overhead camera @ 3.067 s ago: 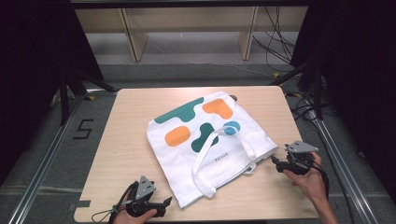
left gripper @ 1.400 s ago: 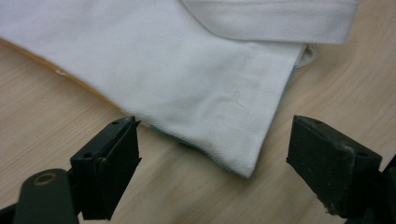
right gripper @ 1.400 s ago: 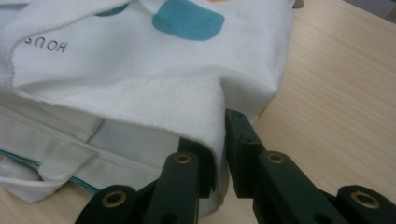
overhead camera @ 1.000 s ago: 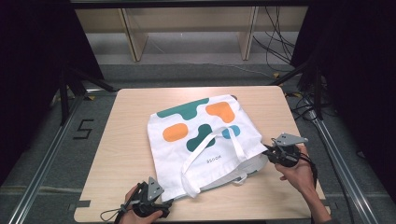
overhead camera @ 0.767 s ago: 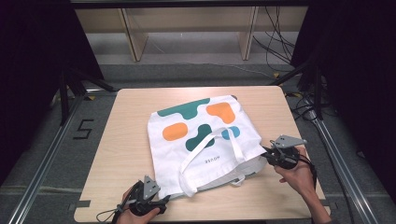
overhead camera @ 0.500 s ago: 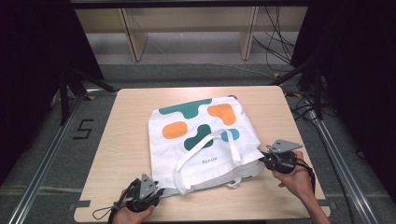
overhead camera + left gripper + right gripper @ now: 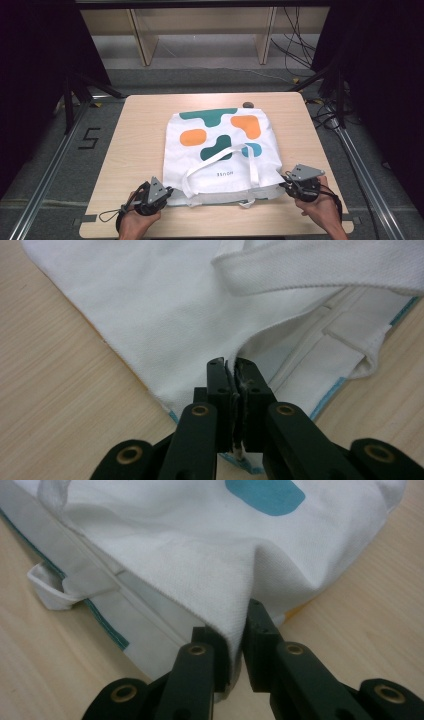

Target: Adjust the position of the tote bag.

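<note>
High view: white canvas tote bag (image 7: 220,150) lies flat mid-desk (image 7: 135,130), mouth toward the person, teal and orange blobs printed on the upper face. Left gripper (image 7: 167,194) sits at the near-left mouth corner, right gripper (image 7: 286,184) at the near-right corner.

Left gripper view: jaws have just been closing and now pinch the top layer of the mouth hem (image 7: 235,371), cloth sandwiched between them. Right gripper view: jaws clamped on a tented fold of the bag's top layer (image 7: 235,615), fabric peaked up between the pads.

Handling, my read: light, soft woven cotton, no stiffness, drapes and wrinkles wherever it is pulled. Not fragile, not slippery; the weave gives the pads good bite. Risk is pinching both layers together, or a single layer sliding out if the pull is sharp. Best holds look like the stitched hem at the two mouth corners, where it's doubled and strong; the strap (image 7: 220,160) lying across the face is a second option but would bunch the bag.

Writing: small dark word printed near the mouth (image 7: 225,173), upside down from this side, too small to read for certain. A "5" (image 7: 89,138) is marked on the floor left of the desk. No other labels legible.
</note>
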`<state>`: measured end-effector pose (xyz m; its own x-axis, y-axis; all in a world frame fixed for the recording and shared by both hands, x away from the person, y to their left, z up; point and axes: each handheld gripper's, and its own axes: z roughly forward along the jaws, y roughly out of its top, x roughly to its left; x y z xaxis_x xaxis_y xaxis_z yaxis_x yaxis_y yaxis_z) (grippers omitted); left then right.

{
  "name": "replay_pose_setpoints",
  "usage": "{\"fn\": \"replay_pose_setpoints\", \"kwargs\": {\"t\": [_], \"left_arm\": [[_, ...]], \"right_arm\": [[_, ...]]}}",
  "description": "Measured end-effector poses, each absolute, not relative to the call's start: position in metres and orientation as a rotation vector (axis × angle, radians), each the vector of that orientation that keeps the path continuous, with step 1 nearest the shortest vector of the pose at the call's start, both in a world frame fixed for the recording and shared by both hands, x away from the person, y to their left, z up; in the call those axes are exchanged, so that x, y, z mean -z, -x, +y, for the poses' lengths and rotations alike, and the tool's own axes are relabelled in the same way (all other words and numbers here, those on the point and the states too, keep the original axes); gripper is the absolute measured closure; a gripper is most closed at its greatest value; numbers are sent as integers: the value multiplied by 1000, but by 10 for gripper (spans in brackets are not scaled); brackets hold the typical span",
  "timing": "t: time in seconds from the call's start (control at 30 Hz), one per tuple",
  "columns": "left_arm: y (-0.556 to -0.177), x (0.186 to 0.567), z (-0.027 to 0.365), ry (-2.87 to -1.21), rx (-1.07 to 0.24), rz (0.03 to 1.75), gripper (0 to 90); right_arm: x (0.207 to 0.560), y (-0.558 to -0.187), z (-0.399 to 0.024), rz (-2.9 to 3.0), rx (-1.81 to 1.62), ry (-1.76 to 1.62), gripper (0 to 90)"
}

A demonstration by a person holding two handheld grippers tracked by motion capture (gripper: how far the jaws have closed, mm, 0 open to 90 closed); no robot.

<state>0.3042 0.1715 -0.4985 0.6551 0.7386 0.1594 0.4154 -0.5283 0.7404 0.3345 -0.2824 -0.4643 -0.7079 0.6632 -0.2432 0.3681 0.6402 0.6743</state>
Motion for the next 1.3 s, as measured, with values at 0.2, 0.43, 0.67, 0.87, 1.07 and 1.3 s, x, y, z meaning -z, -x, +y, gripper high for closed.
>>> {"fn": "replay_pose_setpoints", "kwargs": {"t": [0.2,0.43,0.67,0.87,1.07,1.3], "left_arm": [[-298,490,173,-2218,-635,770,861],[-291,489,175,-2221,-625,774,847],[-299,497,165,-2207,-642,801,748],[-307,498,168,-2246,-664,798,634],[-315,506,167,-2251,-654,880,522],[-320,505,166,-2227,-647,899,576]], "right_arm": [[467,-320,-290,2382,-852,-841,830],[473,-316,-291,2383,-916,-885,785],[480,-316,-283,2397,-854,-875,679],[471,-317,-284,2344,-901,-822,820],[462,-321,-284,2316,-967,-846,855],[460,-320,-285,2310,-994,-843,852]]}}
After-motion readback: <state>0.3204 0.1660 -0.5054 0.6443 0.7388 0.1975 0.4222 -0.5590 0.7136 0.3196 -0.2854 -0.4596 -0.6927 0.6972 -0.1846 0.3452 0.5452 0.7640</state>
